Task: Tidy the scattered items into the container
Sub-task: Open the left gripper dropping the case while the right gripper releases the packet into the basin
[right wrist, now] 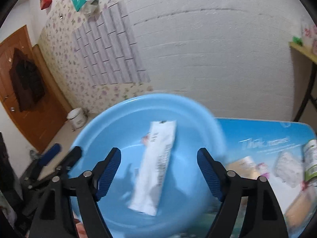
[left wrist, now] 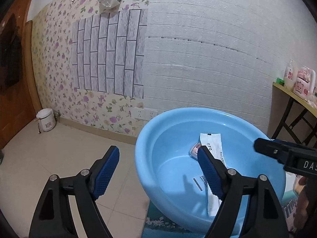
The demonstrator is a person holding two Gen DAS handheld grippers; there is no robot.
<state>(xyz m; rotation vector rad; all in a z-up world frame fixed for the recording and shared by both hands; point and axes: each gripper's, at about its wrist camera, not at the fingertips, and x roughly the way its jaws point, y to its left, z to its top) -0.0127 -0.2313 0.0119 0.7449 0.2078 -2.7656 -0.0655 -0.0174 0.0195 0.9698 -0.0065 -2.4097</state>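
Note:
A light blue basin stands on a small table; it also shows in the right wrist view. Inside it lies a long white packet, also in the right wrist view, and a small pink item beside it. My left gripper is open and empty over the basin's left rim. My right gripper is open and empty above the basin, over the white packet; its tip shows in the left wrist view. On the table right of the basin lie a white wrapped item, a green-labelled bottle and a small pink item.
The table has a blue printed top. A white bin stands on the tiled floor by the floral wall. A wooden door is at the left. A side table with pink items stands at the right.

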